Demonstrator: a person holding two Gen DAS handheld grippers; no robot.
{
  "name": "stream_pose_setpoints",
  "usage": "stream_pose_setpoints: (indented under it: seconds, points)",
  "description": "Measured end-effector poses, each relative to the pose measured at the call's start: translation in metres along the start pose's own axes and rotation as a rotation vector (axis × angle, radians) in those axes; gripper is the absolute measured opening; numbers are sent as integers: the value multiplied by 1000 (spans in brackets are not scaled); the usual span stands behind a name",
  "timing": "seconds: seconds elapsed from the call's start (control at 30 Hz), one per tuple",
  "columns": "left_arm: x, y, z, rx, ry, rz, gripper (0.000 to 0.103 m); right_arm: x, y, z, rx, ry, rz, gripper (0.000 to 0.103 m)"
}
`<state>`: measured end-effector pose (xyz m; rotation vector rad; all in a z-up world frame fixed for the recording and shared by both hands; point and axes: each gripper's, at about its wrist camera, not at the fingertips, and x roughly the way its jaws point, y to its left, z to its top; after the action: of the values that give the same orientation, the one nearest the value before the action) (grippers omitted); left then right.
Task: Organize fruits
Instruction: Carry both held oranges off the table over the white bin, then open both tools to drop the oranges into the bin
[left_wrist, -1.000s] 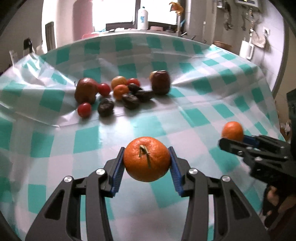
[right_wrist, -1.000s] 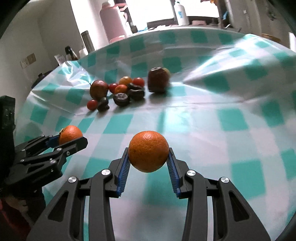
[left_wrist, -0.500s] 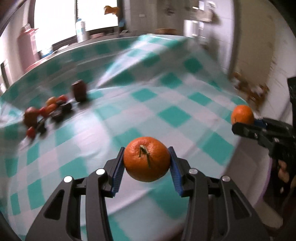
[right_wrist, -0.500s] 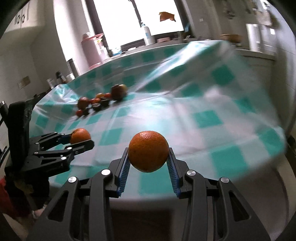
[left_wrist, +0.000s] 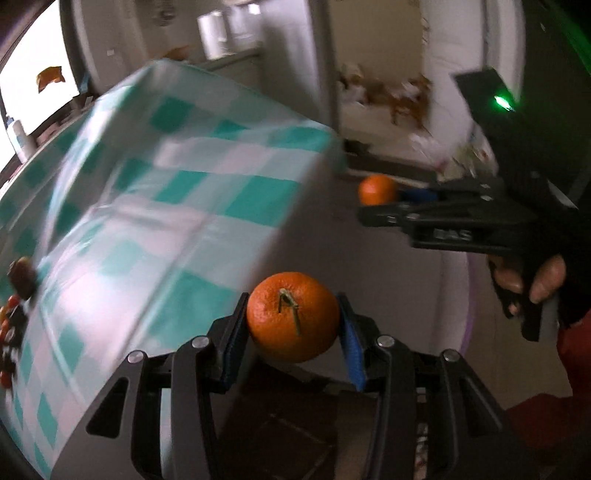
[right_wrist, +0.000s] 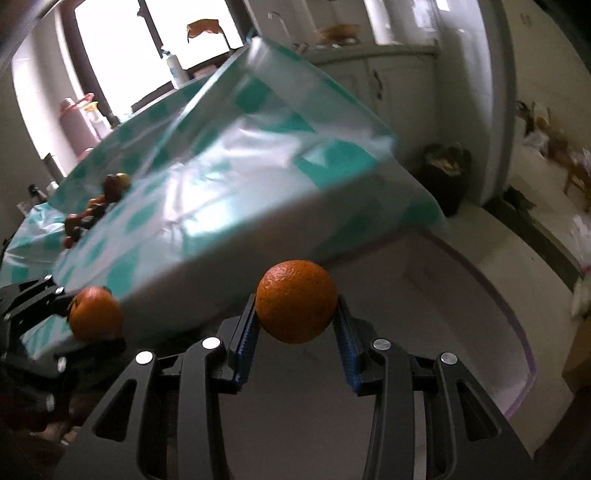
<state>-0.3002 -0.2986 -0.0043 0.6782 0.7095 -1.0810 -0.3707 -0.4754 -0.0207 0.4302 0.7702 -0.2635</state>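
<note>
Two oranges: my left gripper clamps the stemmed orange, my right gripper clamps the smooth orange, both beyond the tablecloth edge; I'd keep grip steady.

Glossy plastic tablecloth; dimpled orange; matt black gripper.

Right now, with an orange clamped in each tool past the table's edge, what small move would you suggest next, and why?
Probably carry both on, clamped. The left tool grips the stemmed orange and the right tool its orange off the checked tablecloth, above a grey surface; no container is clearly visible, so releasing looks premature.
</note>
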Motion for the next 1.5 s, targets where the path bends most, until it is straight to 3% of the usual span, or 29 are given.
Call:
stream_pose_setpoints:
  seconds: [0.4, 0.57, 0.7, 0.87, 1.03, 1.17, 1.5]
  points:
    - [96, -50, -11, 152, 197, -47, 45, 53, -45, -30, 131, 150, -79, 39]
    - [137, -51, -18, 153, 281, -54, 45, 85, -50, -30, 147, 244, -141, 39]
    - [164, -48, -22, 136, 345, -52, 45, 120, -45, -29, 69, 338, -245, 39]
    - [187, -38, -29, 100, 414, -54, 46, 148, -43, -39, 49, 437, -270, 40]
    - [192, -41, -30, 137, 416, -45, 47, 150, -47, -44, 56, 450, -277, 40]
    - [184, -41, -30, 150, 377, -37, 70, 149, -50, -43, 86, 434, -270, 56]
    - [160, -55, -30, 165, 296, -42, 79, 132, -69, -44, 169, 381, -231, 70]
